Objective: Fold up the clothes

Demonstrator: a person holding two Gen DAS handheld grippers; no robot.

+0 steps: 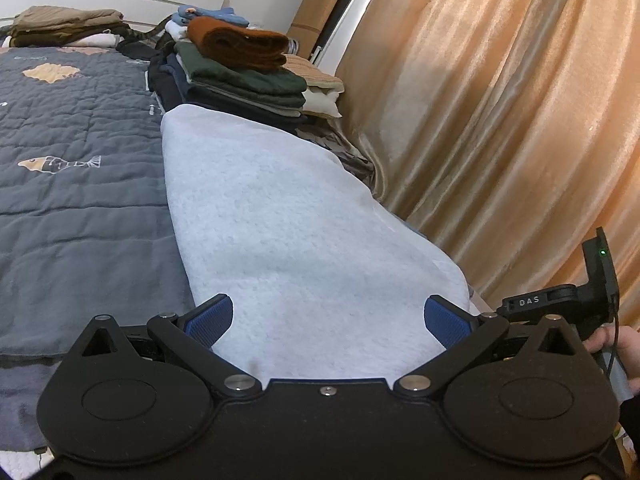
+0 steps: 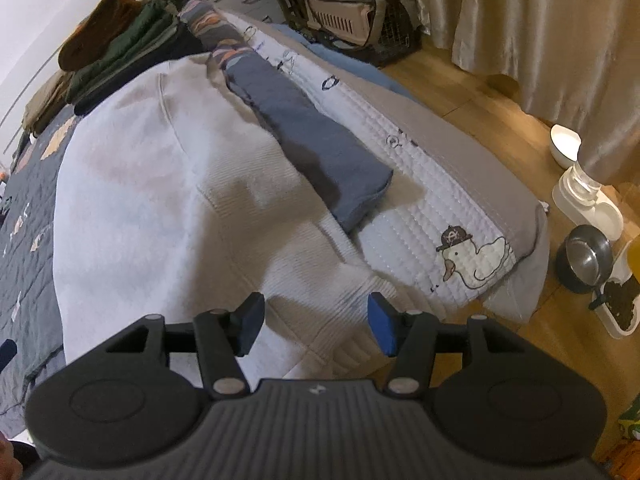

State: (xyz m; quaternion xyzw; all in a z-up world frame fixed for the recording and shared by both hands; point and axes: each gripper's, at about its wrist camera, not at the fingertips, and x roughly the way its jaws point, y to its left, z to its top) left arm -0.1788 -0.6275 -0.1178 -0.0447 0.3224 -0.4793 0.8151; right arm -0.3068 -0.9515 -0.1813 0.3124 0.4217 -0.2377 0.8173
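A pale grey sweatshirt (image 1: 280,216) lies flat along the bed's (image 1: 80,208) right edge, by the curtain (image 1: 500,100). The left gripper (image 1: 328,320) stands wide over the garment's near end, pads apart, gripping nothing. The right gripper (image 2: 316,324) hangs over the ribbed hem (image 2: 304,264) at the bed's near edge, its jaws parted with cloth beneath; its pads seem clear of the fabric. A stack of folded clothes (image 1: 248,76) sits just beyond the sweatshirt.
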